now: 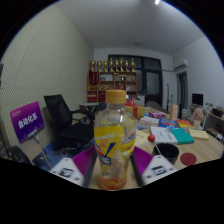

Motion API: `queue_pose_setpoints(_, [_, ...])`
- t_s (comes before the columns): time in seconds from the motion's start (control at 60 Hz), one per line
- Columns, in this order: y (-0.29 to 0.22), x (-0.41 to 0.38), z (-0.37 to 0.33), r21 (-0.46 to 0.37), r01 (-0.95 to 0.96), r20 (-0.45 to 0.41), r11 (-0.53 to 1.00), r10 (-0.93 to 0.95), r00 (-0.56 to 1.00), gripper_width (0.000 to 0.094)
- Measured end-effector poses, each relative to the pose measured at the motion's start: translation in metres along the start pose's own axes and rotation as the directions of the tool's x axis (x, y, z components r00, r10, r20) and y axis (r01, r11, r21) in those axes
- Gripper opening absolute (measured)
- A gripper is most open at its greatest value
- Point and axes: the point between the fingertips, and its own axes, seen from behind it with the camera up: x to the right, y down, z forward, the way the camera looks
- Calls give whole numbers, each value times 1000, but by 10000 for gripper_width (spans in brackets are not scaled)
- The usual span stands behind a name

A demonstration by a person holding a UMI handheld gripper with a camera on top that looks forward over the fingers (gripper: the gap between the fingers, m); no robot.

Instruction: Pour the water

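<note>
A clear plastic bottle (114, 138) with an orange cap, a yellow label and a little orange liquid at its bottom stands upright between my fingers. My gripper (113, 168) is shut on the bottle, both purple pads (84, 160) pressing its lower sides. The bottle appears held above the wooden table (200, 152). A dark round cup (167, 153) sits on the table just right of the right finger.
The table to the right holds books, a teal notebook (181, 135), a red object (152, 137) and other clutter. A black office chair (66, 122) and a purple sign (27, 124) stand to the left. Shelves with trophies (112, 72) line the far wall.
</note>
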Motion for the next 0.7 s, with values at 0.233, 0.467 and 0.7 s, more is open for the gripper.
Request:
queue_pose_setpoints(0.233, [1,-18,0,-34,171,-49,985,-172,984,408])
queue_pose_setpoints(0.467, [-52,-54,-1,-103,-233,58,967,240,969,315])
queue_pose_setpoints(0.7, [-88,-6,6,-211,-977,88,18,996,-1,312])
